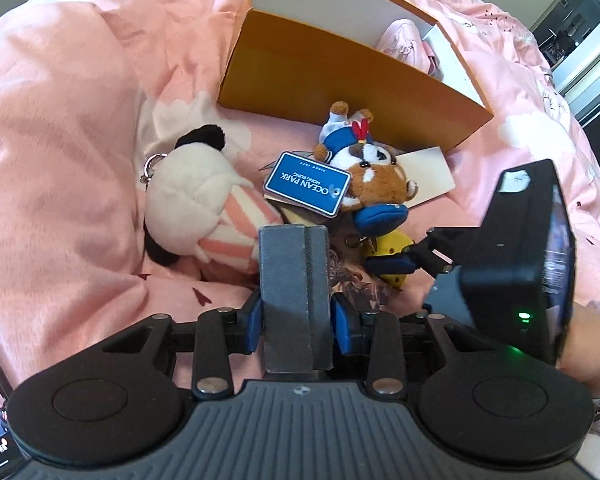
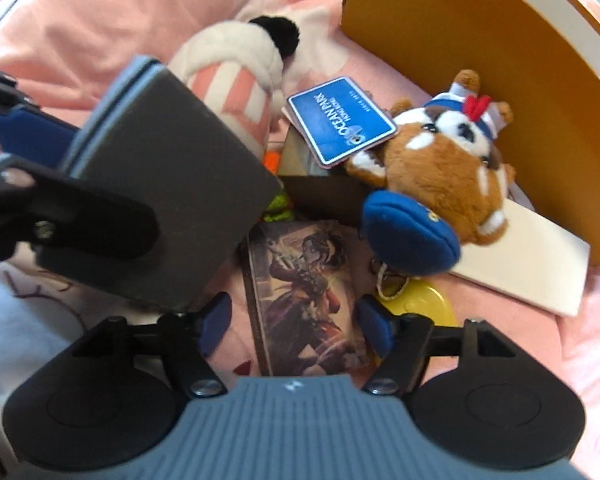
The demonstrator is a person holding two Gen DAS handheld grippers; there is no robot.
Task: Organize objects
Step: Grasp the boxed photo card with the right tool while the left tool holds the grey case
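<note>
A pile of small things lies on a pink bedspread before an orange box [image 1: 332, 68]. A brown plush animal [image 1: 374, 172] with a blue Ocean Park tag [image 1: 306, 182] lies on top. A white plush with a pink striped body [image 1: 198, 204] lies to its left. My left gripper [image 1: 296, 236] is shut and empty, just short of the pile. My right gripper [image 1: 392, 260] reaches in from the right. In the right wrist view its jaws stand wide apart over an illustrated card box [image 2: 304, 296]; its fingertips are hidden. The brown plush [image 2: 440, 168], the tag [image 2: 340, 120] and the white plush [image 2: 240, 68] lie beyond.
The orange box [image 2: 452, 40] is open on top and holds a pink item [image 1: 404, 42]. A white card [image 2: 536, 264] lies under the brown plush, and a yellow item [image 2: 424, 304] lies beside the card box. The left gripper's fingers [image 2: 168, 184] fill the left of the right wrist view.
</note>
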